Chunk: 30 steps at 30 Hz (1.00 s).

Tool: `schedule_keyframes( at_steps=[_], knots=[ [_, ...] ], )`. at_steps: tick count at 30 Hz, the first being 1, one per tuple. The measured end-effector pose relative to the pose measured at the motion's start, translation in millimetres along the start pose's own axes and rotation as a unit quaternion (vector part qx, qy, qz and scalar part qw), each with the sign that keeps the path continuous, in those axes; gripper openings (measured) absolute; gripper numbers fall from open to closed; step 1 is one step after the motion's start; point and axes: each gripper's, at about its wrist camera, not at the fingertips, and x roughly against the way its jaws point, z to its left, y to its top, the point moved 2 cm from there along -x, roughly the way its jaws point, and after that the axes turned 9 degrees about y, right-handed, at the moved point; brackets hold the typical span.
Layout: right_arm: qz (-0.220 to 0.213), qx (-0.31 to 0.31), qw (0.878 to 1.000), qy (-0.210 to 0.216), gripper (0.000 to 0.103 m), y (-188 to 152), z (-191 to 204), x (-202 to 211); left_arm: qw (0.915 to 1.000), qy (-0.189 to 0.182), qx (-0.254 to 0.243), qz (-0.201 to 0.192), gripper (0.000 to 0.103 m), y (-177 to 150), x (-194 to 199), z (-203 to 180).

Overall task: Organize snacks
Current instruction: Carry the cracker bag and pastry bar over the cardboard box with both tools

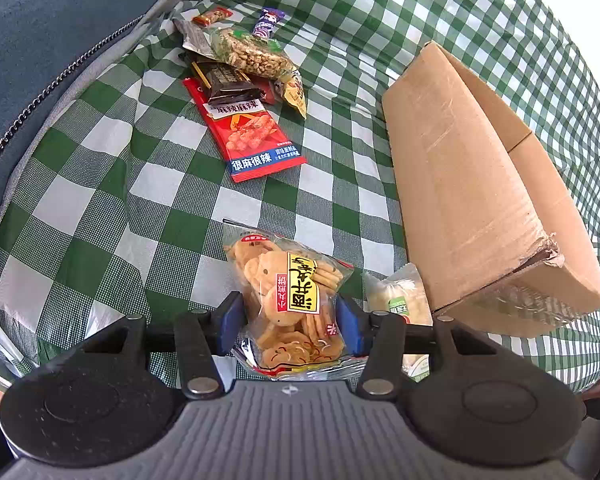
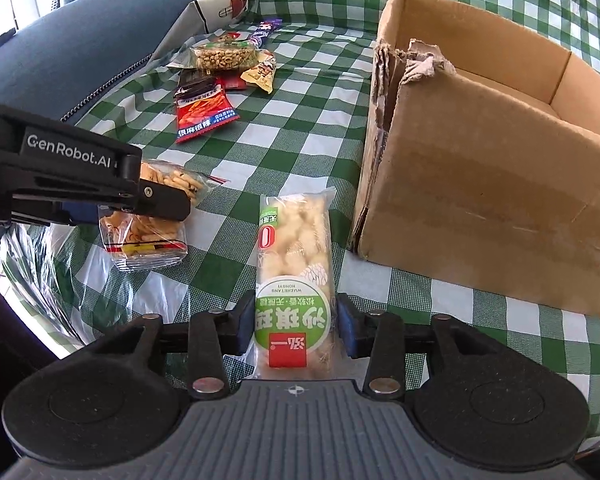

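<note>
A clear bag of yellow cookies [image 1: 288, 280] lies on the green checked cloth, and my left gripper [image 1: 290, 320] has its blue pads against both sides of it, pinching it slightly. From the right wrist view, one left finger [image 2: 160, 200] reaches over the same cookie bag [image 2: 148, 236]. A long green-and-white pastry bar [image 2: 294, 240] sits lengthwise between the pads of my right gripper [image 2: 296, 320], which are closed on its near end. The bar [image 1: 396, 300] lies just left of the open cardboard box [image 2: 480, 184].
A pile of snacks lies farther back: a red packet [image 1: 252, 132], a dark packet, a peanut bag [image 1: 248, 54] and small bars. The cardboard box [image 1: 460, 184] stands on the right. A blue cushion with a zipper [image 1: 40, 40] borders the left. Clear plastic [image 2: 32, 272] lies at the near-left edge.
</note>
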Motion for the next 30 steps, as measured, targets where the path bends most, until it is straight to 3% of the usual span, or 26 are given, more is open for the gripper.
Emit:
schedule_keyframes(
  at_steps=[7, 14, 20, 25, 30],
  knots=[
    [-0.009, 0.023, 1.0, -0.001, 0.038, -0.6, 6.6, 2.7, 1.0, 0.002, -0.007, -0.004, 0.053, -0.3, 1.2, -1.2],
    [-0.044, 0.037, 0.998, 0.014, 0.038, 10.2, 13.6, 29.0, 0.9986, -0.009, 0.0, -0.053, 0.051, 3.4, 25.4, -0.7],
    [-0.102, 0.029, 0.994, 0.035, 0.038, 25.4, 16.9, 67.7, 0.9906, -0.042, 0.032, -0.126, 0.051, 18.6, 76.1, -8.1],
    [-0.154, 0.028, 0.987, 0.029, 0.038, 33.1, 11.1, 96.7, 0.9818, -0.056, 0.039, -0.177, 0.051, 20.0, 93.0, -11.8],
    [-0.229, -0.008, 0.973, 0.01, 0.038, 55.3, -25.8, 138.1, 0.9781, -0.077, 0.058, -0.184, 0.051, 34.0, 101.1, -21.6]
  ],
)
